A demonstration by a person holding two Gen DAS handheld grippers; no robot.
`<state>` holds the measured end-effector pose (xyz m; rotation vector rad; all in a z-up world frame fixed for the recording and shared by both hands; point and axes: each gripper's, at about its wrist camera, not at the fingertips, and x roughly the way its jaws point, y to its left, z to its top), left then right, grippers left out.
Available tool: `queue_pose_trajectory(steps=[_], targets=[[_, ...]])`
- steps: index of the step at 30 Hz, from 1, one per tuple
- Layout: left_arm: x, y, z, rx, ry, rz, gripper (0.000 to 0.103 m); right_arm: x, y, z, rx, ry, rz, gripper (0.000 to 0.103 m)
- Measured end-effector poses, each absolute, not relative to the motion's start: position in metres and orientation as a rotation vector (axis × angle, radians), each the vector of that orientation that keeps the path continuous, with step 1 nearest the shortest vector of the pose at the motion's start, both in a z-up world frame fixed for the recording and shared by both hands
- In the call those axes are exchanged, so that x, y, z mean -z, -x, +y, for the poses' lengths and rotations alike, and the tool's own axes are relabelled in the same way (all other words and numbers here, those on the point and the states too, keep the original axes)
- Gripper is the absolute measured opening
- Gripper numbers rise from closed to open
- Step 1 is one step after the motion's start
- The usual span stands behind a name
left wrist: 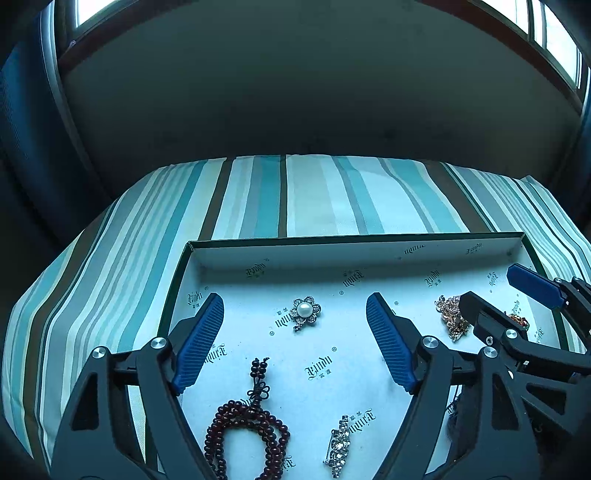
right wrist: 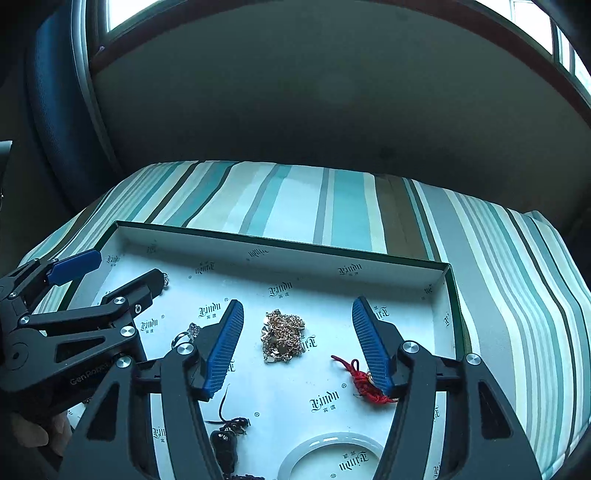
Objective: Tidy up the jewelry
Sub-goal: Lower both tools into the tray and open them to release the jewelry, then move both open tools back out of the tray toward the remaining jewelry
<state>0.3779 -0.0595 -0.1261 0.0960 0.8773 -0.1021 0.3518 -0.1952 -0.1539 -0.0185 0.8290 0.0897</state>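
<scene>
One tray (left wrist: 388,248) is seen on striped cloth (left wrist: 314,195); two brooches, one bead string (left wrist: 247,432), one gold chain (right wrist: 282,334) are counted; left gripper (left wrist: 295,339) and right gripper (right wrist: 297,341) are spread wide, empty

A striped cloth (left wrist: 317,199) in blue, white and brown covers the table. Behind it stands a dark wall (left wrist: 314,103). Bright windows (right wrist: 122,9) show up high, in the corners.
</scene>
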Motion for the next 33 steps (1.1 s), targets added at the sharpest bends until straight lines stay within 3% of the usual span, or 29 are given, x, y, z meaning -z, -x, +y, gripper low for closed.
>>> queue_pose_trajectory(steps=[19,33], targets=[[0.071,-0.281,-0.053,0.133,-0.054,0.785,0.082,0.109,-0.260,-0.204,-0.093,0.002,0.744,0.061],[0.093,-0.202,-0.041,0.140,-0.033,0.868,0.082,0.128,-0.168,-0.224,-0.069,-0.006,0.805,0.061]])
